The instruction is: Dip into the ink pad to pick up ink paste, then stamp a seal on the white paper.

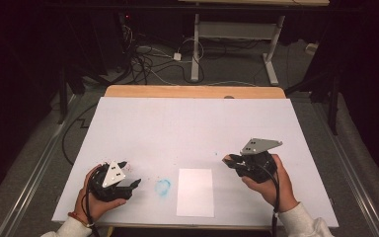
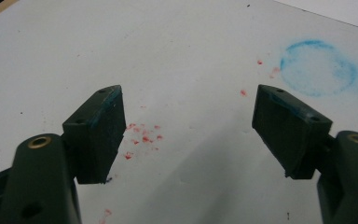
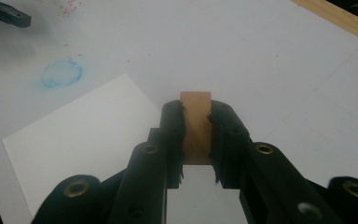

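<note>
My right gripper (image 3: pixel 196 110) is shut on a small flat tan block (image 3: pixel 196 128), which stands upright between the pads and pokes out past them. In the high view the right gripper (image 1: pixel 227 160) hangs just above the table at the right of a white sheet (image 1: pixel 195 192), pointing left. The white sheet (image 3: pixel 84 135) lies flat under and left of its jaws. My left gripper (image 1: pixel 131 173) rests low at the front left, open, and nothing lies between its pads (image 2: pixel 98 135).
A blue smudged ring (image 1: pixel 163 186) marks the white table cover (image 1: pixel 177 123) between the left gripper and the sheet. Red specks (image 2: pixel 142 135) dot the cover under the left jaws. A wooden edge (image 1: pixel 192 91) runs along the far side. Cables lie on the floor beyond.
</note>
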Demonstrator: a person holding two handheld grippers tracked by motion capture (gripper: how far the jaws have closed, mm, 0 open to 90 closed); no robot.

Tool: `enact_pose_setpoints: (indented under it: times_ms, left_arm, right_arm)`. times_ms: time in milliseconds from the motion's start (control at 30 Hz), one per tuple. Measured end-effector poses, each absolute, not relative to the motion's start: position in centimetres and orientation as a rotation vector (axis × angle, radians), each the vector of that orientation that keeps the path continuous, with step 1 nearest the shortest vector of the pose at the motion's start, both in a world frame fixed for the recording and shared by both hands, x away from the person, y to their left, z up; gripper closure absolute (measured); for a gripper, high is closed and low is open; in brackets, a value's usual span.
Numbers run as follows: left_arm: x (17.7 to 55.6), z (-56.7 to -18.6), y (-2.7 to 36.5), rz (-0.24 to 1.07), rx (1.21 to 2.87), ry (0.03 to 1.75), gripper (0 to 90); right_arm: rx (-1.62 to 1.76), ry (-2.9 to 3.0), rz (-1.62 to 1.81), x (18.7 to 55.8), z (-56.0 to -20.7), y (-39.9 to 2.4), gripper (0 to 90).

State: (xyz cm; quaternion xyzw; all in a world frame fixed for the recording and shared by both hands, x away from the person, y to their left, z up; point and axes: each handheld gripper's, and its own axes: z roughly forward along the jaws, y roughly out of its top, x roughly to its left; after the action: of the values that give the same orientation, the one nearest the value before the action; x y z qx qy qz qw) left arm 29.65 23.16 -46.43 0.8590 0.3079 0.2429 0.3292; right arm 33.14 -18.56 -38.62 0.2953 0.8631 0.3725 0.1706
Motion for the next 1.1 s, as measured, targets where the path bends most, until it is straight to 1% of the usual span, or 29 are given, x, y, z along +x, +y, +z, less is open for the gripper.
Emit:
enact_pose_setpoints:
  times_ms: [700,1100]
  left_arm:
    - [29.1,-46.4,23.7,0.655,2.249,0.816,24.9]
    - [29.0,-46.5,23.7,0.652,2.257,0.813,24.9]
  right_arm:
    - [0.728,2.548,1.073,32.4,-39.6,-15.4,76.1]
    - [0.642,2.642,1.026,31.6,-41.5,-12.3,76.1]
